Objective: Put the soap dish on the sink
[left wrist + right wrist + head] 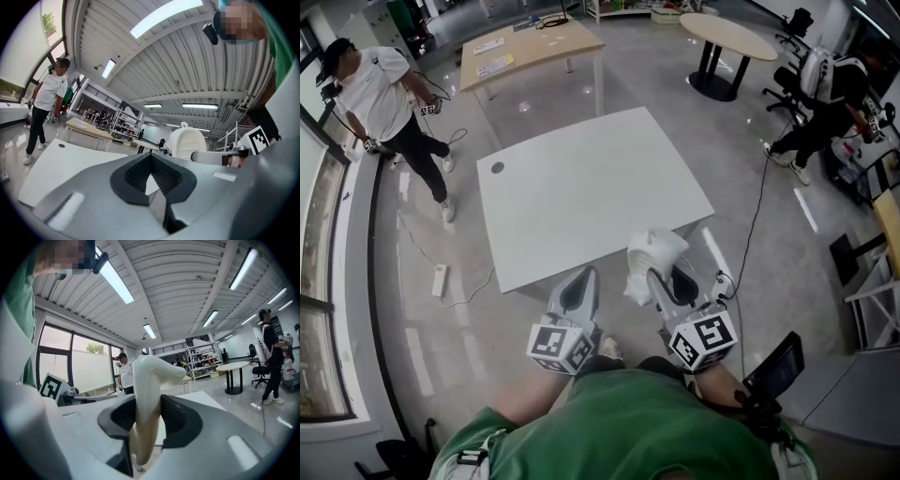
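My right gripper (662,277) is shut on a white soap dish (654,251), held on edge just above the near edge of a white table (591,187). In the right gripper view the soap dish (149,380) stands upright between the dark pads (180,416) and rises above them. My left gripper (581,279) hangs beside it, jaws together with nothing between them. From the left gripper (152,180), the soap dish (186,143) shows to the right. No sink is in view.
A person (389,103) stands at the far left by the windows, another (830,103) at the far right. A wooden table (530,47) and a round table (727,37) stand beyond. A power strip (441,279) and cables lie on the floor.
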Tool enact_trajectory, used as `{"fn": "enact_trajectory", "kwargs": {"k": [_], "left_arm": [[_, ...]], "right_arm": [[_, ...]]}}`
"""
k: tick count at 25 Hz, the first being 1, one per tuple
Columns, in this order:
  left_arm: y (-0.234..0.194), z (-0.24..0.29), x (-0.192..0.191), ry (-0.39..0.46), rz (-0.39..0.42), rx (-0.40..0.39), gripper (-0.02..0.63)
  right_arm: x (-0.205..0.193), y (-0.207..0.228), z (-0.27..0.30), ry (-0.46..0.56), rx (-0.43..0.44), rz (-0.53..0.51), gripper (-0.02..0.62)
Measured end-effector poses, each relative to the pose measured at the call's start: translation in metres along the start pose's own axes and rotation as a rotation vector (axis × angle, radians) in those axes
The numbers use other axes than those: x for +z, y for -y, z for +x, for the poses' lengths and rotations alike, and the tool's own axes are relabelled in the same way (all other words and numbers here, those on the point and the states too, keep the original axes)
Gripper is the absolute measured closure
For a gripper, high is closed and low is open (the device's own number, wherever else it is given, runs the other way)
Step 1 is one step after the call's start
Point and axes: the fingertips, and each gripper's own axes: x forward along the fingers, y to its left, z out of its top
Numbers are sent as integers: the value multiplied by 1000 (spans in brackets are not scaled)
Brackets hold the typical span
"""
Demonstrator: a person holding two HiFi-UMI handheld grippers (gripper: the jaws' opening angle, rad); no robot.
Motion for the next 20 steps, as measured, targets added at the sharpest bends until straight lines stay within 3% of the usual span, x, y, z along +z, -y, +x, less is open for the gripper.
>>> {"fn": "enact_trajectory", "kwargs": {"k": [13,20], "left_arm": [[-39,-4,-1,22,-16,138,600],[-55,23,12,38,10,232,600]], "right_arm": [[-5,-19,54,-38,169,-24,456],[8,0,96,-32,270,-13,456]]}}
